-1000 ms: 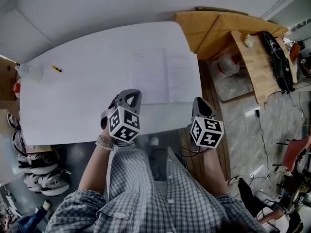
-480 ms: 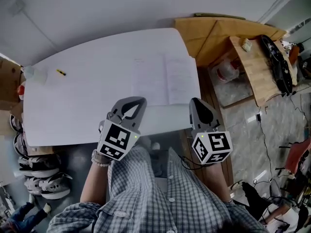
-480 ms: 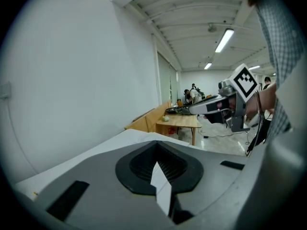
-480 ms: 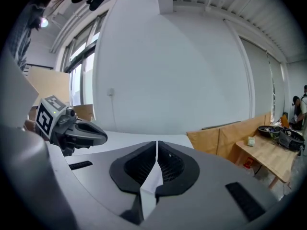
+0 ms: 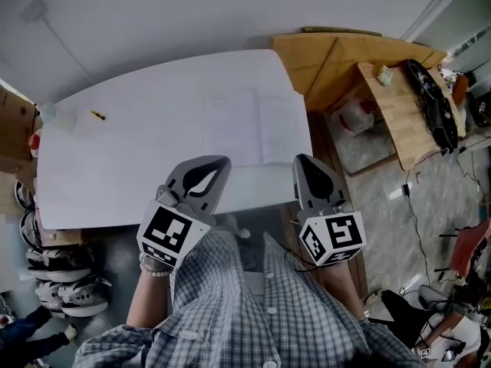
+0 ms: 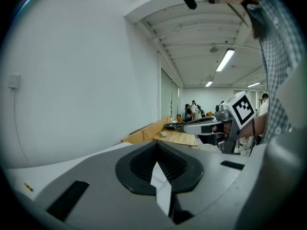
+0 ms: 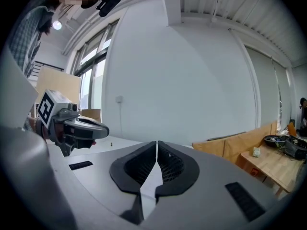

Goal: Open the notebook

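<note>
Claws first: left gripper (image 5: 217, 163) and right gripper (image 5: 305, 163) are both clenched, tips together, nothing between the jaws in either gripper view.

Change since a second ago — both grippers have come up off the table (image 5: 138, 159) and drawn back toward the person's chest. They now hang over its near edge, clear of the paper.

Notebook (image 5: 257, 129) lies flat on the right part of the table with two pages spread and faint writing on the left one. Nothing touches it.

Reading: the opening looks done, and this lift is the withdrawal after it — no further step seems needed.

Count:
- grippers: two
- notebook: one, open
- small yellow-and-black item (image 5: 97, 115): one, far left of the table
- pale bottle-like thing (image 5: 52, 115): one, at the left edge
</note>
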`<state>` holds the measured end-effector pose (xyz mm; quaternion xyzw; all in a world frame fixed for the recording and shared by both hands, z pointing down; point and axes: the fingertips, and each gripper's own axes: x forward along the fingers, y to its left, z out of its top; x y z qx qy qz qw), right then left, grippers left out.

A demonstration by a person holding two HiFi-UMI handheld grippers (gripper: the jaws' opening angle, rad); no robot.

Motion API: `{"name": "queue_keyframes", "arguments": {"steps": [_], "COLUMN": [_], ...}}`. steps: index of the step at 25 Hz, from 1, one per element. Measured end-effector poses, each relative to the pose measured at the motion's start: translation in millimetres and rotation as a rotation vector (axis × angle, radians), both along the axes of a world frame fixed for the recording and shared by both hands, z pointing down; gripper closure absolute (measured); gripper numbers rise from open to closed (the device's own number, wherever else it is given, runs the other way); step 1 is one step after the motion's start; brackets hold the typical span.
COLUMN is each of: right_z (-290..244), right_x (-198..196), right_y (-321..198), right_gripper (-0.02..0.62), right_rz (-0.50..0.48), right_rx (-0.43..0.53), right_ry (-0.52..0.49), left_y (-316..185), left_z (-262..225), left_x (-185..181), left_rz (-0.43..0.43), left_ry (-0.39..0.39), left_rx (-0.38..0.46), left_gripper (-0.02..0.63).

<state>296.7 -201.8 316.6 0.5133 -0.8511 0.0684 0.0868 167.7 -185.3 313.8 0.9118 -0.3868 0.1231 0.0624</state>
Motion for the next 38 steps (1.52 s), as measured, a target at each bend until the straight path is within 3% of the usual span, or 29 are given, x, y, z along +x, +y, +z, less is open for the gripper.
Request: {"name": "queue_keyframes", "arguments": {"steps": [13, 38], "right_z": [4, 12], "right_x": [1, 8], "right_y": [6, 10], "right_gripper": [0.569, 0.571], "right_rz": [0.0, -0.001], "right_rx": [-0.006, -0.024], "right_ry": [0.014, 0.028], "left_y": [8, 13], "left_z": [7, 5], "left_x": [15, 21], "left_rz": [0.052, 0.047], "left_ry": [-0.018, -0.003], "left_rx": [-0.015, -0.017], "left_gripper": [0.6, 0.6]}}
